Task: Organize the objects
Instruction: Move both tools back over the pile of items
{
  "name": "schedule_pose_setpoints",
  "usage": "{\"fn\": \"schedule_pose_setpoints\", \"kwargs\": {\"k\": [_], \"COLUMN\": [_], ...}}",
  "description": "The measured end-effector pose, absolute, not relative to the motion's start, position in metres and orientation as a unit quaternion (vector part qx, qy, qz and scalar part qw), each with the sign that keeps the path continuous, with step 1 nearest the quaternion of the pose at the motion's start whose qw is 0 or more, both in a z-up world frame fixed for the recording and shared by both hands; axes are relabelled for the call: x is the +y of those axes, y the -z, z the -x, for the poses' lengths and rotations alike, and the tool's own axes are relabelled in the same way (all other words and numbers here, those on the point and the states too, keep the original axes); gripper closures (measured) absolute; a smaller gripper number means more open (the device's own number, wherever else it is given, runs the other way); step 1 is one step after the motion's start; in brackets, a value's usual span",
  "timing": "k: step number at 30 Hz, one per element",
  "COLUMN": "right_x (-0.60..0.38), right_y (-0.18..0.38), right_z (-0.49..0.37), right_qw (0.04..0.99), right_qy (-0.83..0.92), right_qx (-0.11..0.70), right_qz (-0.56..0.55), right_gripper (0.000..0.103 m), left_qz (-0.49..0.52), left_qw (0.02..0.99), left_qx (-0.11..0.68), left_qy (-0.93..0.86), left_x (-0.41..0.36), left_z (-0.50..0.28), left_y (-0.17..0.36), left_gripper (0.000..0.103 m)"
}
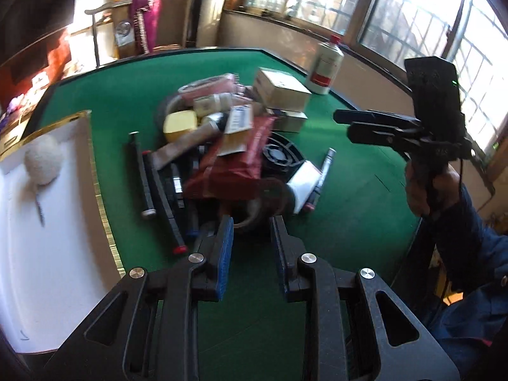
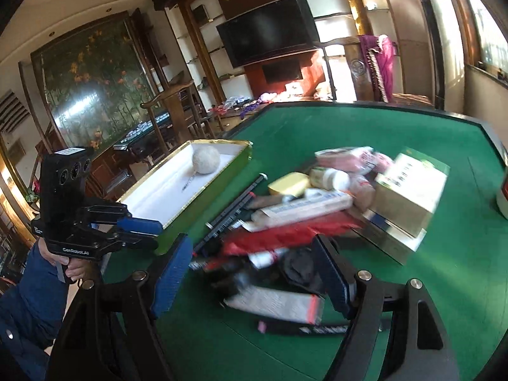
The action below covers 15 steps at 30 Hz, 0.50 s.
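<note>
Green felt counter [image 1: 349, 165] bears a jumbled heap: red pouch [image 1: 235, 158], yellow sponge [image 1: 180, 123], cardboard boxes [image 1: 282, 90]; both grippers' jaws spread, empty.

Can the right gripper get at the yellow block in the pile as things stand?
Probably yes. The yellow block lies on top at the far side of the pile, with nothing over it, and the right gripper is open and empty. It would have to reach over the red packet, though.

Table [image 1: 349, 165] topped in matt green felt. Fluffy woolly ball [image 1: 43, 158] lies in a smooth white tray [image 1: 63, 254] (shiny gold rim). Cardboard boxes [image 1: 282, 90], glossy red packet [image 1: 241, 158]; gripper fingers [image 1: 225, 250] ribbed blue rubber on matt black plastic.
</note>
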State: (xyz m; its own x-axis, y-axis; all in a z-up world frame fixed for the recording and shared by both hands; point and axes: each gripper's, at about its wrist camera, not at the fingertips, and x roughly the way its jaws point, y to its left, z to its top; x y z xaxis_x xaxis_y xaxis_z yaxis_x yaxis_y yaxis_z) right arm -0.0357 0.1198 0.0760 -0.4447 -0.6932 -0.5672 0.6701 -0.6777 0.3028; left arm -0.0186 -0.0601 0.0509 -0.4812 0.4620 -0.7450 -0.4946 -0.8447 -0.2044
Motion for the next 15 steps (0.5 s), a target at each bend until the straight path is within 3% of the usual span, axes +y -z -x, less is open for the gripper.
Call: {"fn": "schedule_pose_setpoints", "kwargs": {"k": [5, 9, 15], "right_x": [0.204, 0.238, 0.238], "right_y": [-0.042, -0.040, -0.037], "right_z": [0.061, 0.074, 0.074], "right_qw": [0.348, 0.354, 0.365], "right_qy": [0.858, 0.836, 0.824], "right_qx": [-0.107, -0.213, -0.229], "right_qz": [-0.362, -0.360, -0.369], "right_gripper": [0.025, 0.025, 0.025], "left_qz": [0.435, 0.442, 0.462], "left_qw": [0.314, 0.263, 0.272], "left_qx": [0.074, 0.143, 0.148], "left_qy": [-0.841, -0.846, -0.831], "left_x": [0.012, 0.038, 0.026], "left_z": [0.031, 0.043, 0.036], "left_y": [-0.044, -0.040, -0.027], "left_gripper": [0.081, 0.081, 0.081]}}
